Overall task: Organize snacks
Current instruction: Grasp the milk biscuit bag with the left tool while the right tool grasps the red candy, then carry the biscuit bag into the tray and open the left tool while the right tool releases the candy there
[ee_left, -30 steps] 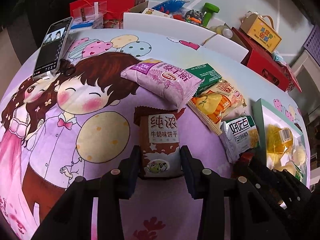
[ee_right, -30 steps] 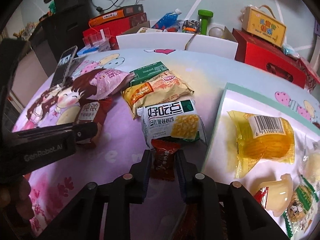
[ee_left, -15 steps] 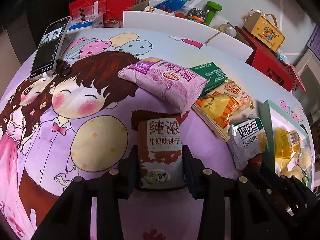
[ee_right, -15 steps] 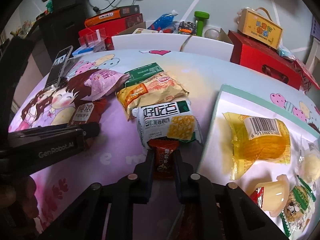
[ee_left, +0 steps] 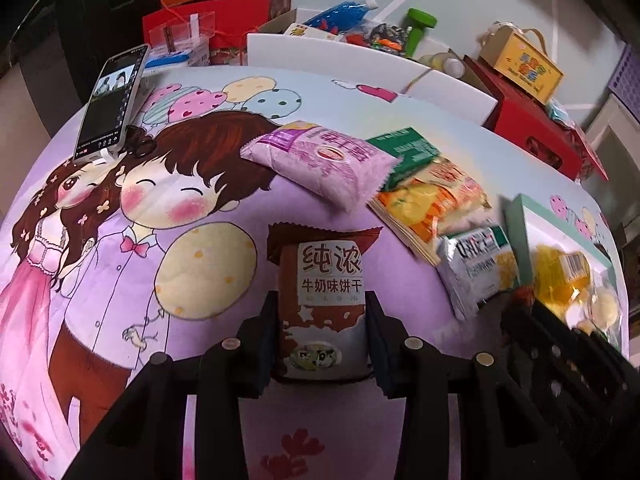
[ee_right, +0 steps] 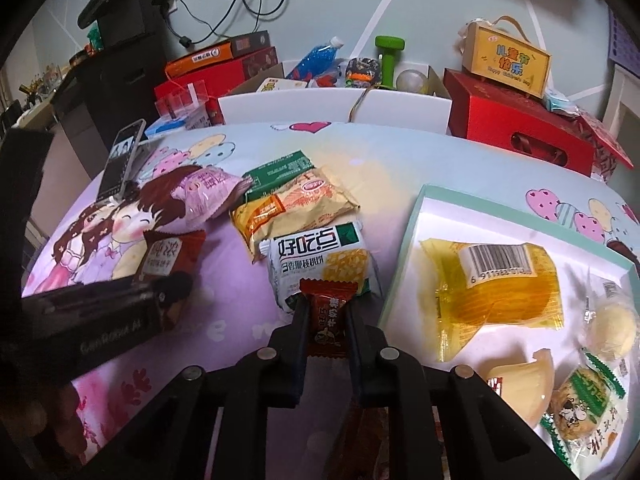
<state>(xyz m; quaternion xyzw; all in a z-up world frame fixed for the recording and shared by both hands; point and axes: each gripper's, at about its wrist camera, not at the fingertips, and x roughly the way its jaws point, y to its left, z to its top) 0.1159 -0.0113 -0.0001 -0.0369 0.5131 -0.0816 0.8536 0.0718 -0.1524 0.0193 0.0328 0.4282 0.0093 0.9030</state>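
Right wrist: "GenRobot.AI" on left gripper

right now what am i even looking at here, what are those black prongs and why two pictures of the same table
No robot: a person carries one hand-held gripper in each hand, and a fisheye camera on each looks along its two black fingers. That gives two views of one cartoon-print tablecloth.

The left hand-held gripper is shut on a brown milk-biscuit packet. The right hand-held gripper is shut on a small red candy.

A purple packet, an orange packet and a white-and-green packet lie loose. Yellow jellies sit in a mint-rimmed tray.
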